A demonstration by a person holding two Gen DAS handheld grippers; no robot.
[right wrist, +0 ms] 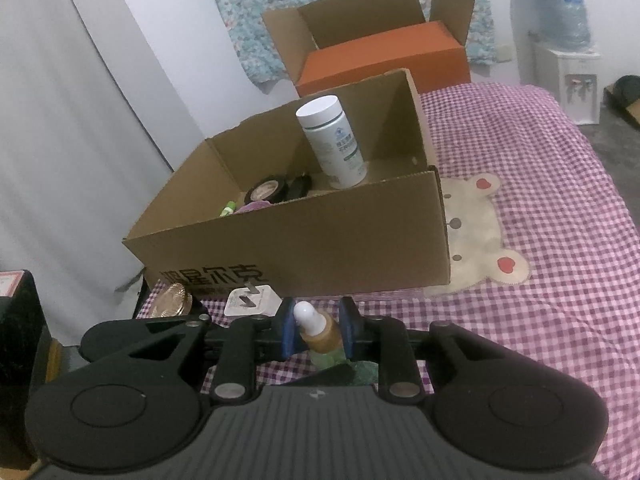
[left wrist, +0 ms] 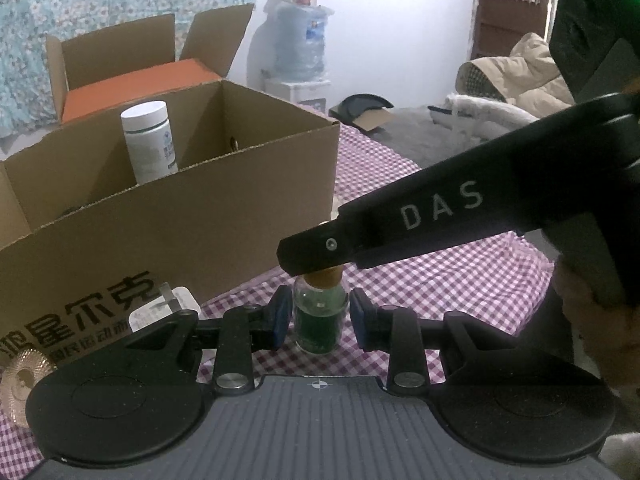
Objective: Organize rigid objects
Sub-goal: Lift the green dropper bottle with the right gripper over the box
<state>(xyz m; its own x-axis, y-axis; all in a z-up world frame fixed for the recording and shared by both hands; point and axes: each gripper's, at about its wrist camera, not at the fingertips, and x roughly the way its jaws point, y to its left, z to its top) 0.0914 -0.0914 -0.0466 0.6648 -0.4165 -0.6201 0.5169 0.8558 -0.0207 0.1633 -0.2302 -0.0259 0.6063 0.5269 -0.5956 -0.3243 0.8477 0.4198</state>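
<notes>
Right now the little dropper bottle [left wrist: 319,320] stands on the purple checked cloth [right wrist: 520,340], just in front of the near wall of the open cardboard box [right wrist: 320,240]. It has green contents, a wooden collar and a white rubber bulb. The left gripper [left wrist: 319,316] has its blue pads drawn in tight against the glass body, one on each side, pinching it low down. The right gripper [right wrist: 316,328] comes in from above and to the side, its pads flanking the wooden collar; I cannot tell whether they press on it or only stand beside it.

Beside the bottle, against the box front, lie a white plug adapter [right wrist: 252,300] and a gold patterned disc [right wrist: 172,300]. Inside the box a tall white bottle [right wrist: 332,140] stands upright near the far corner, with a roll of tape [right wrist: 266,190] on the floor of it. Behind sits an orange box [right wrist: 384,56] in a second carton.
</notes>
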